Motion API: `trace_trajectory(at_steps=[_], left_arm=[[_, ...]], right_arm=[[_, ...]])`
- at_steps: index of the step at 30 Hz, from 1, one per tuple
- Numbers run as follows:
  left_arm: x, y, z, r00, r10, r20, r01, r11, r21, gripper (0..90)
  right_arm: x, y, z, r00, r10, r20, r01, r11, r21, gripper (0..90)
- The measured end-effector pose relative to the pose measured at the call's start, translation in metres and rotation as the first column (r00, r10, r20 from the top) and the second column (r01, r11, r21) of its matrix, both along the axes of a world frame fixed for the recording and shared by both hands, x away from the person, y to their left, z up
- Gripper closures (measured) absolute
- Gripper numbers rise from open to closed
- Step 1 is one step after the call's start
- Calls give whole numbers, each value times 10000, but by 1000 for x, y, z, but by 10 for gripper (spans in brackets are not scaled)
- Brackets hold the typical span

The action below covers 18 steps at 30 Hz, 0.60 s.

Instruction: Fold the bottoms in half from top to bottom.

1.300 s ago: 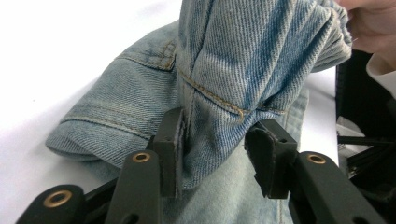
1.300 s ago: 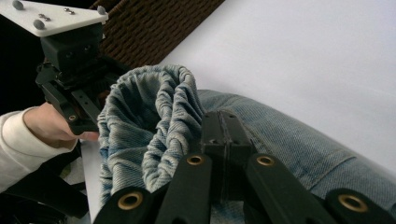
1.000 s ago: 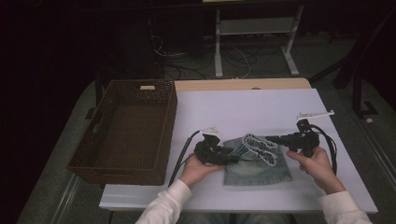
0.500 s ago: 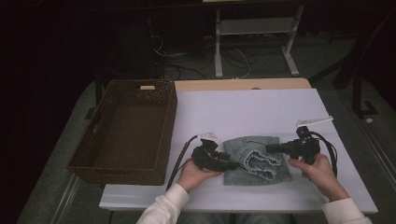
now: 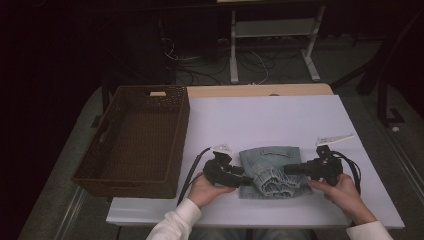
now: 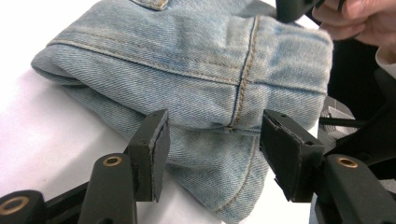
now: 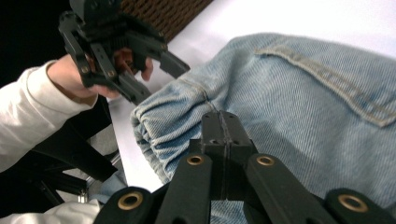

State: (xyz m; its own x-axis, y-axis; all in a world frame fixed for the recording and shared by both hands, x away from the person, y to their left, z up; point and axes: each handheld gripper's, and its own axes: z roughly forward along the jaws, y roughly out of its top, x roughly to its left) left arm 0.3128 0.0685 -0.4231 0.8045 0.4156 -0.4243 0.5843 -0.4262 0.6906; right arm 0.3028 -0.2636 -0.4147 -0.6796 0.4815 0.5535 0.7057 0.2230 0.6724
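We have a folded pair of light blue jeans [image 5: 272, 170] lying on the white worktop [image 5: 280, 120], near its front edge and between our two hands. Our left gripper [image 6: 212, 140] has just been opening its jaws; they stand apart on either side of the denim's folded edge, and the pads do not press the cloth. Our right gripper [image 7: 223, 126] has its jaws pressed flat together over the bunched hem; whether cloth is pinched between them we cannot tell. A brown wicker basket [image 5: 132, 172] sits on the worktop's left side, well apart from the jeans.
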Motion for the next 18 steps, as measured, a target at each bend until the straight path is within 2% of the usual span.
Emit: trace_trajectory(at_steps=[4, 7, 10, 11, 16, 18], left_arm=[[1, 3, 2, 9999, 112, 0, -112, 9999, -113, 418], [1, 4, 2, 10000, 92, -36, -93, 9999, -118, 417], [2, 4, 1, 9999, 106, -57, -107, 9999, -102, 417], [2, 4, 1, 9999, 106, -57, -107, 9999, -102, 417], [2, 4, 2, 9998, 156, -95, -158, 9997, -206, 413], [3, 4, 1, 9998, 169, -127, -172, 9996, -209, 409]], right_arm=[[-3, 3, -6, 9999, 128, -82, -131, 9994, -314, 890], [-5, 8, -14, 9985, 480, -271, -497, 9967, -645, 890], [-6, 13, -22, 9968, 622, -502, -653, 9958, -638, 891], [-6, 13, -23, 9968, 653, -454, -682, 9955, -657, 890], [-7, 13, -22, 9972, 607, -426, -634, 9960, -635, 889], [-7, 11, -20, 9973, 588, -436, -609, 9970, -486, 877]])
